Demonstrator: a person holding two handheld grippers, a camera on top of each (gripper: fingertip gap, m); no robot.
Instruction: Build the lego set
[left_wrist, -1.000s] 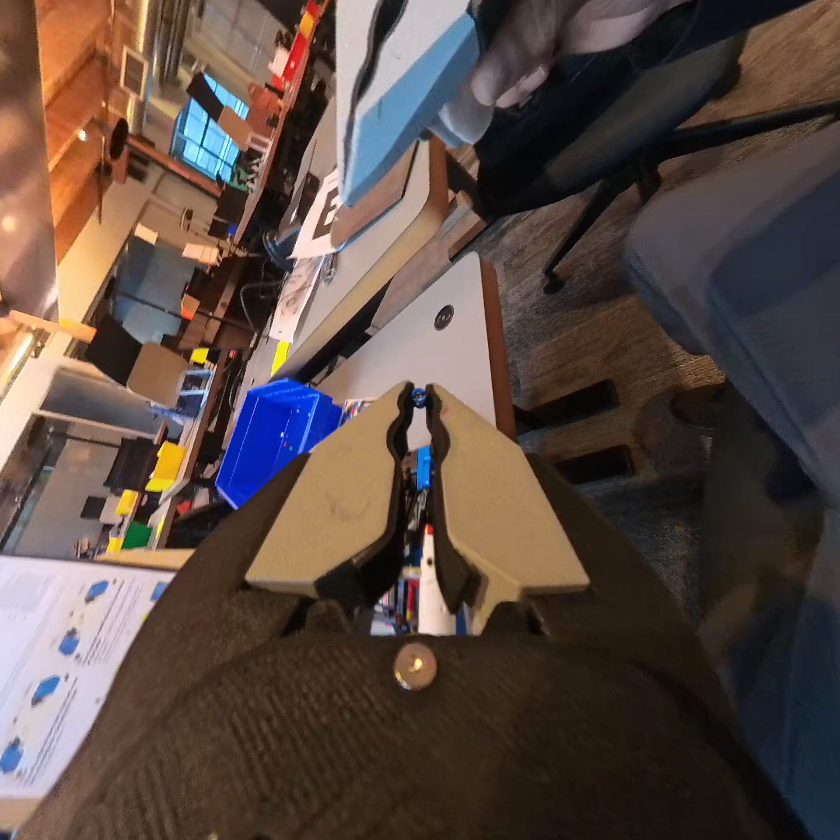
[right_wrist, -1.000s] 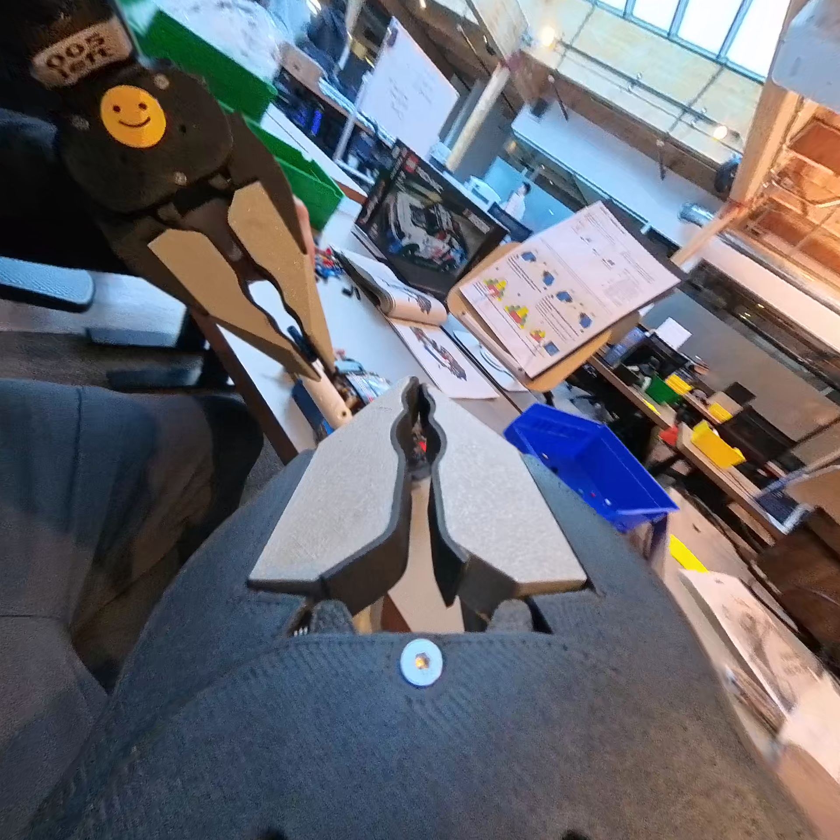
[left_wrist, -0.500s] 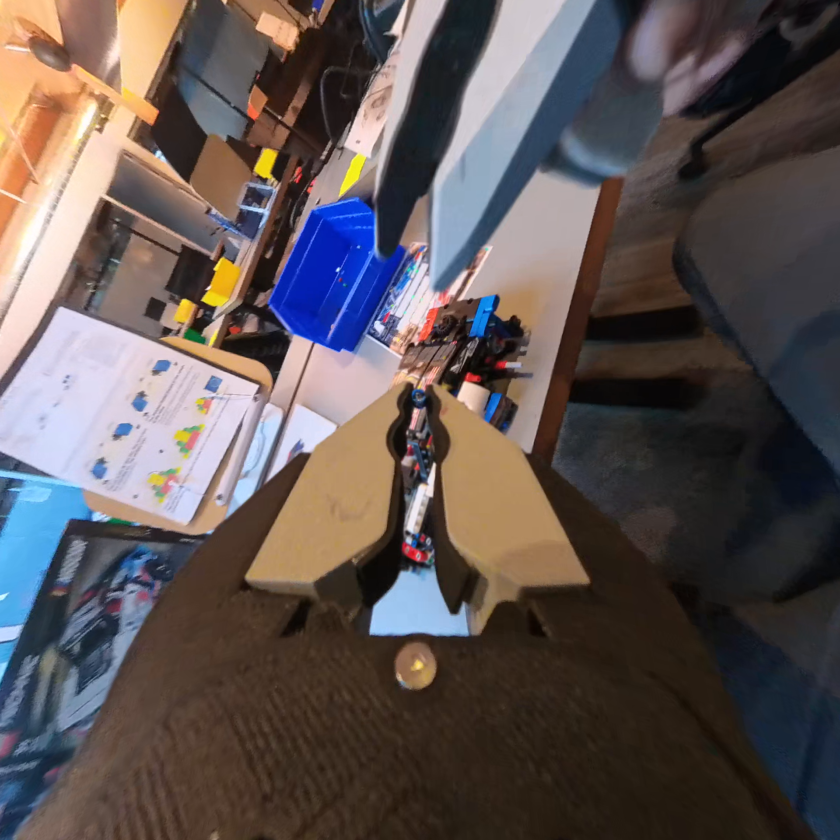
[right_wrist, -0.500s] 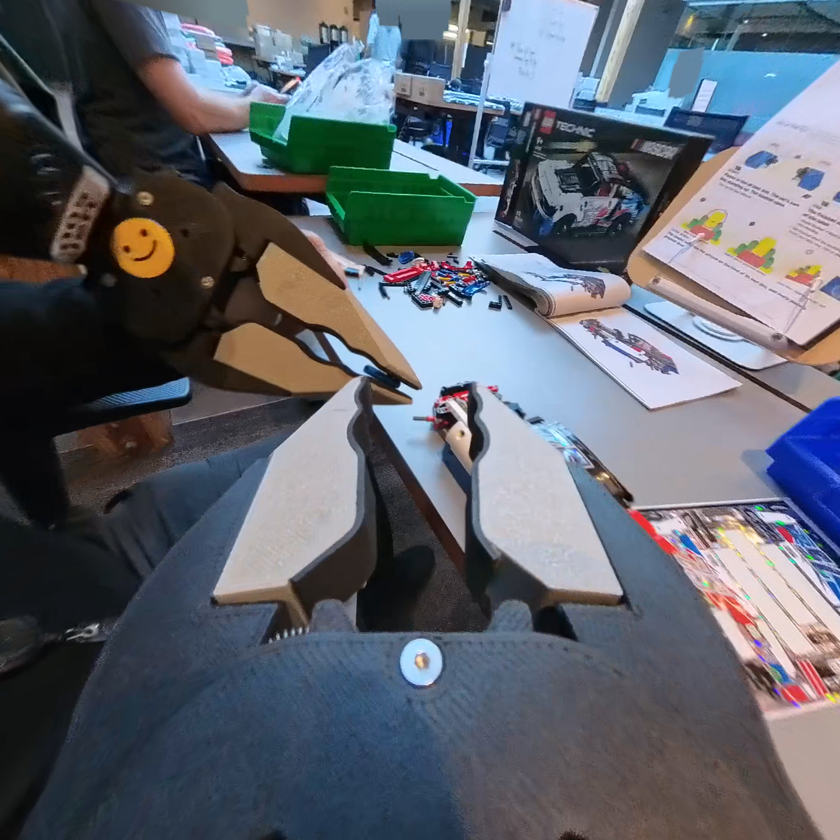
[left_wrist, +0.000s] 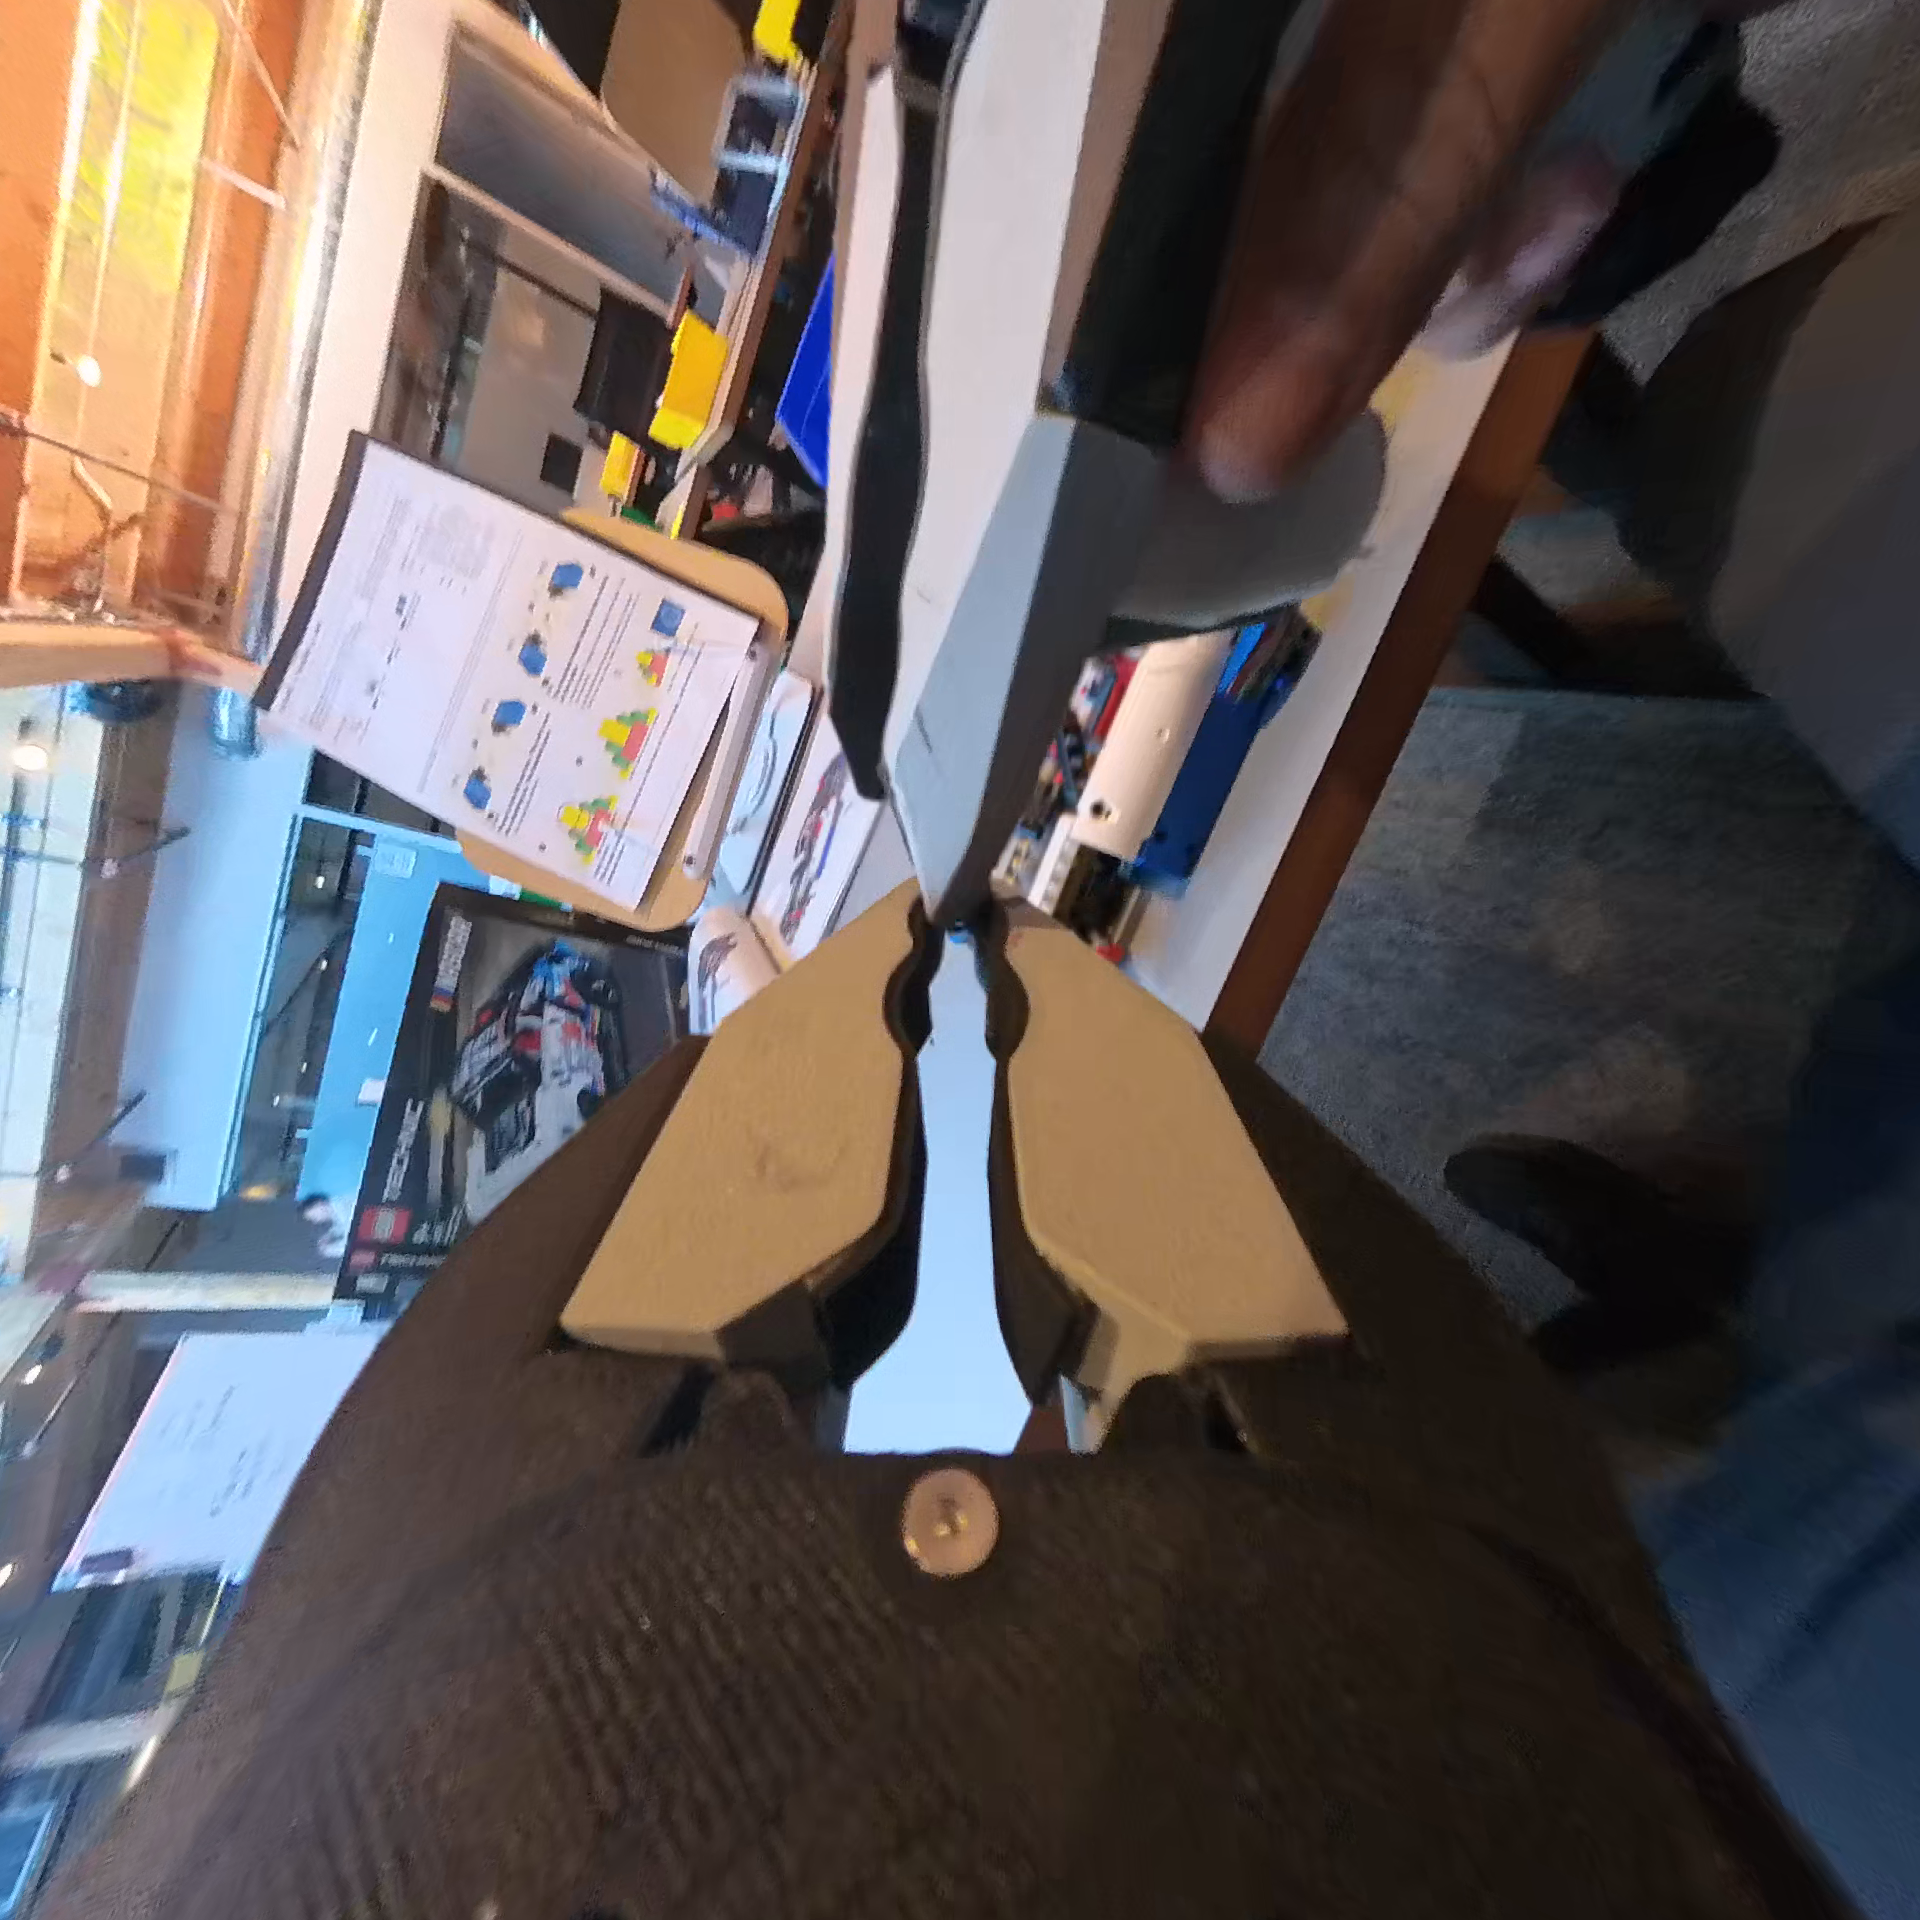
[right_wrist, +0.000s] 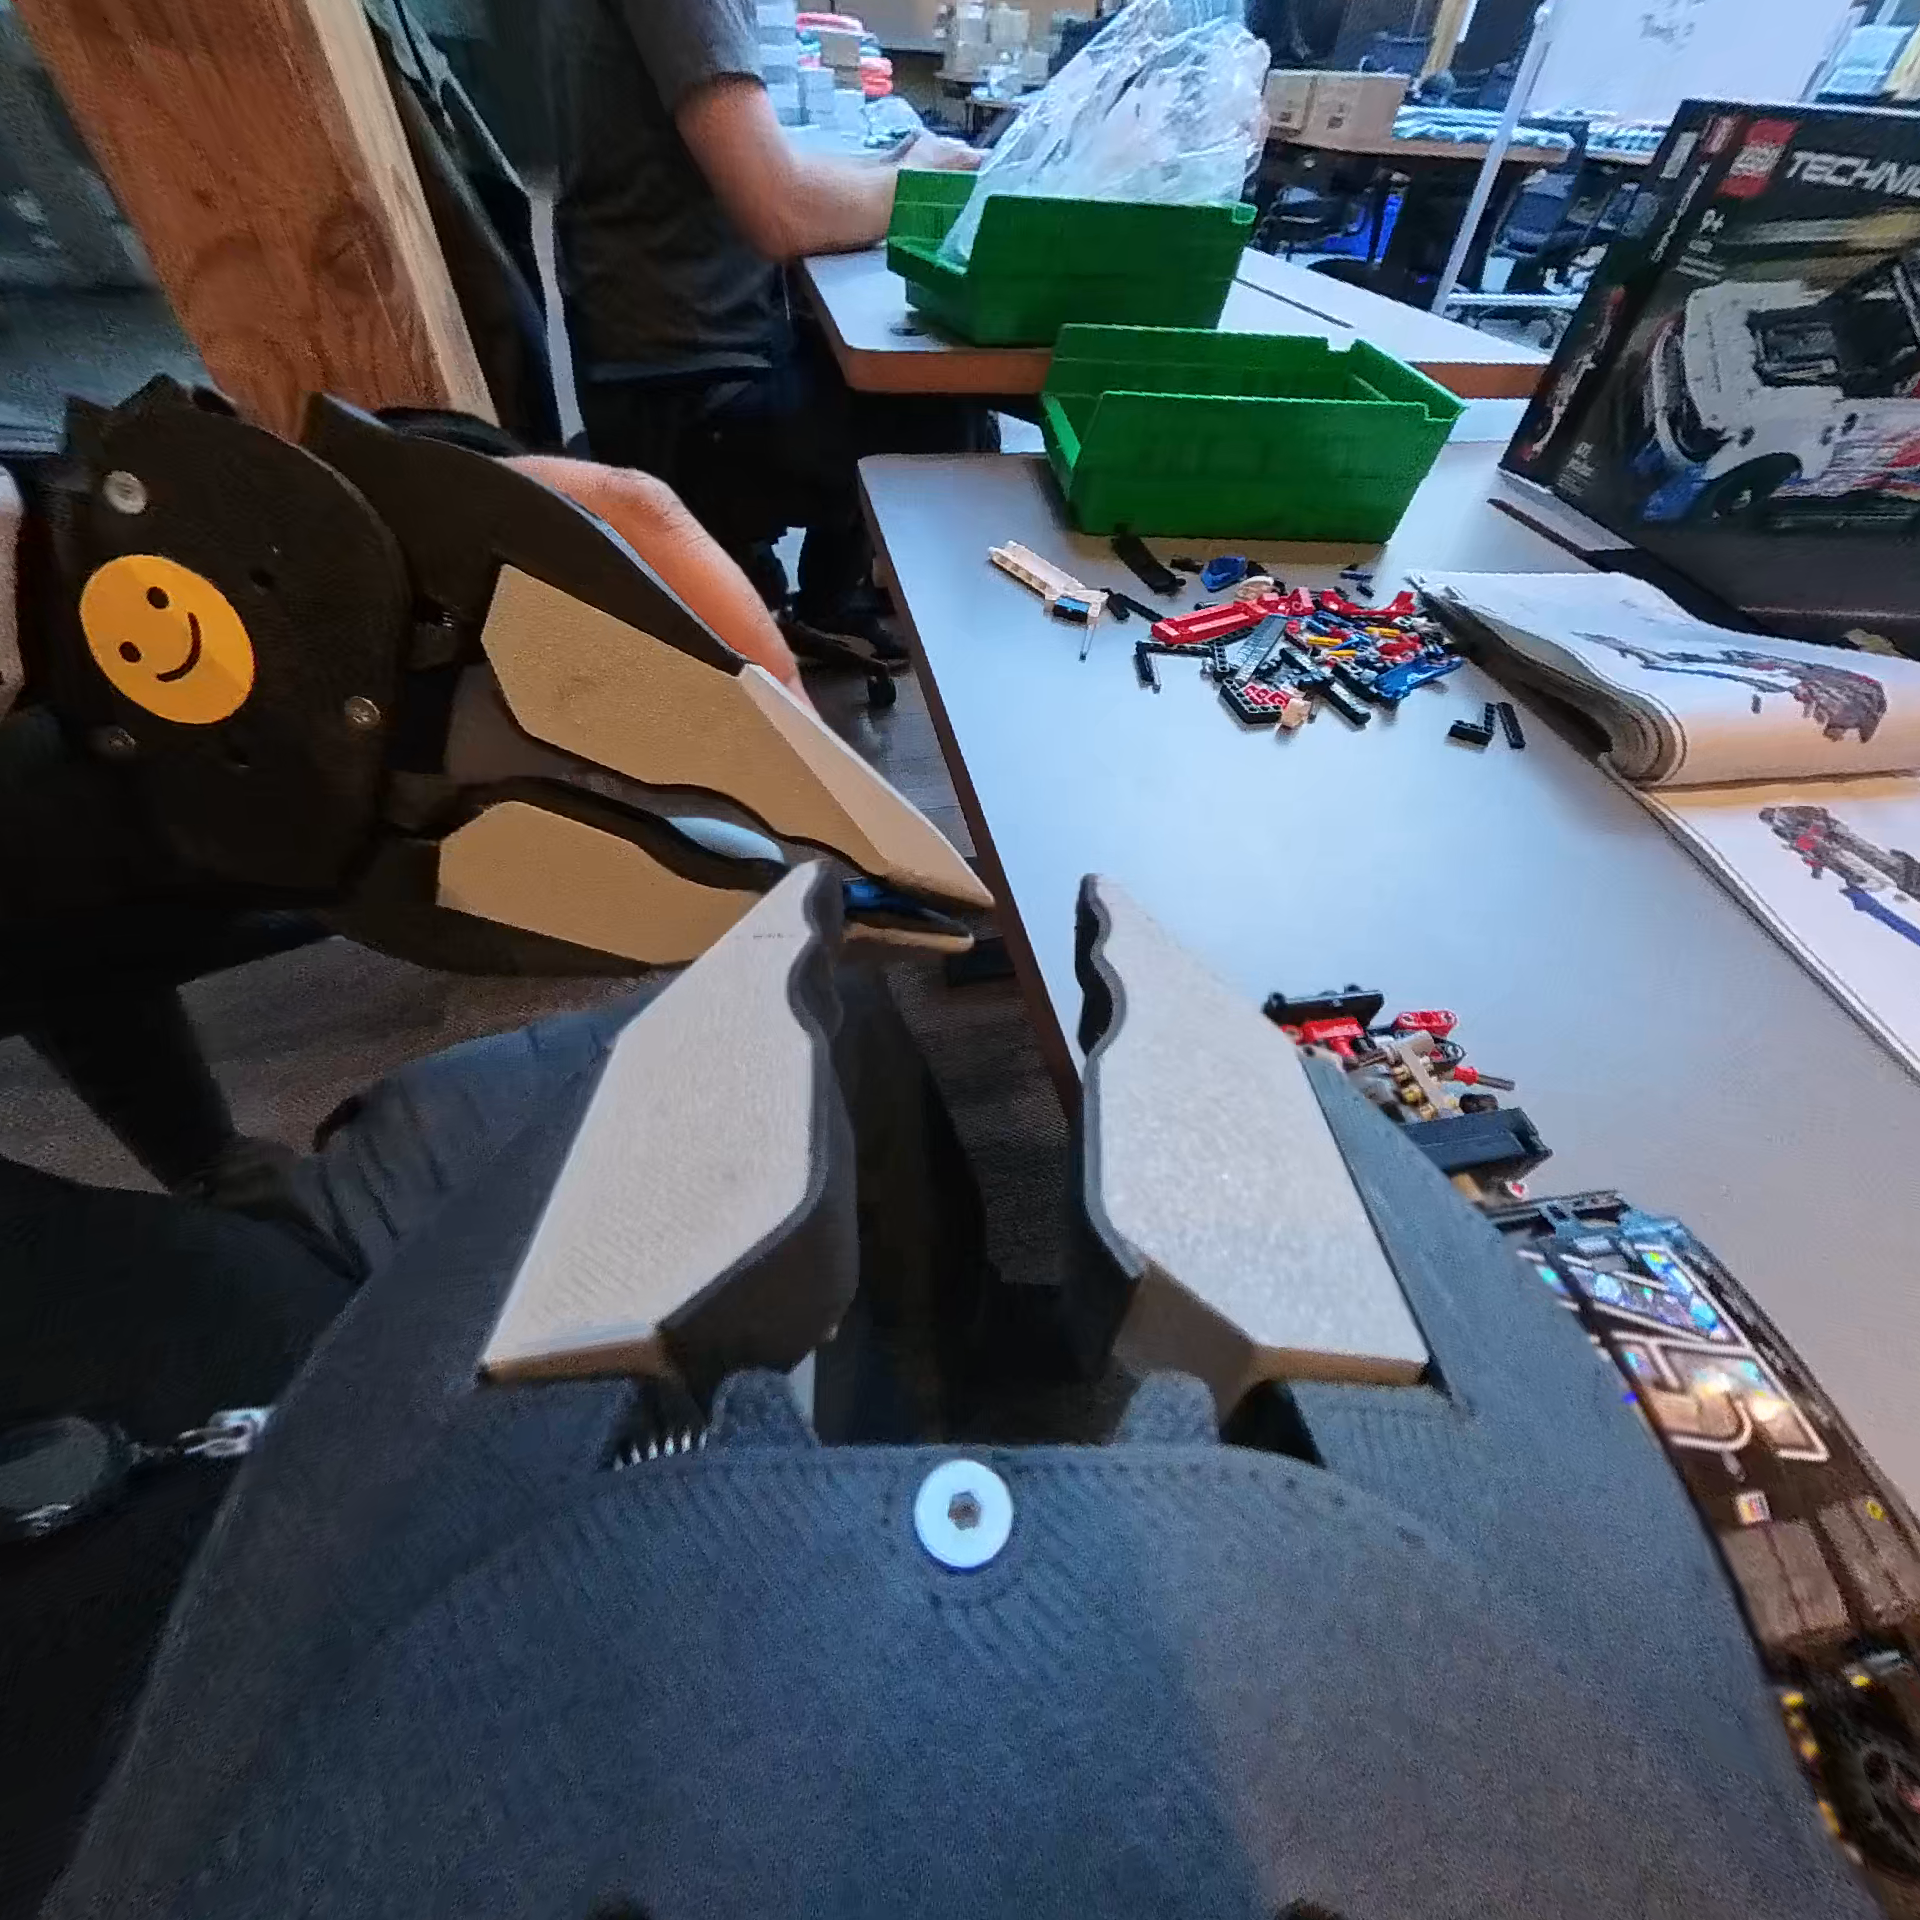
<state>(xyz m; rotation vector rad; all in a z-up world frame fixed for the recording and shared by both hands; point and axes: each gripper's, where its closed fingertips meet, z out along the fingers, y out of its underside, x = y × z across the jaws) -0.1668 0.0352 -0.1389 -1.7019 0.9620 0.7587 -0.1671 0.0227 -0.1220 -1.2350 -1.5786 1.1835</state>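
My left gripper (left_wrist: 961, 925) is shut on a small blue lego piece (right_wrist: 878, 896), held in the air off the table's near edge. My right gripper (right_wrist: 951, 902) is open and empty, and its fingers straddle the left gripper's tips (right_wrist: 971, 923). In the left wrist view the right gripper (left_wrist: 904, 842) comes down from above, with one fingertip touching my left tips. The partly built lego car (right_wrist: 1392, 1060) lies on the grey table (right_wrist: 1299, 852) near the edge. It also shows in the left wrist view (left_wrist: 1143, 790).
A pile of loose lego pieces (right_wrist: 1309, 644) lies mid-table before a green bin (right_wrist: 1236, 447). An open instruction booklet (right_wrist: 1683, 675), the set box (right_wrist: 1766, 312) and a sticker sheet (right_wrist: 1662, 1351) are at the right. A person (right_wrist: 675, 208) sits at the rear table. My left and right fingertips are right by each other.
My right gripper has opened wide and come up around my left gripper's tips. Both views have swung toward the table. The left stays shut on the blue piece.
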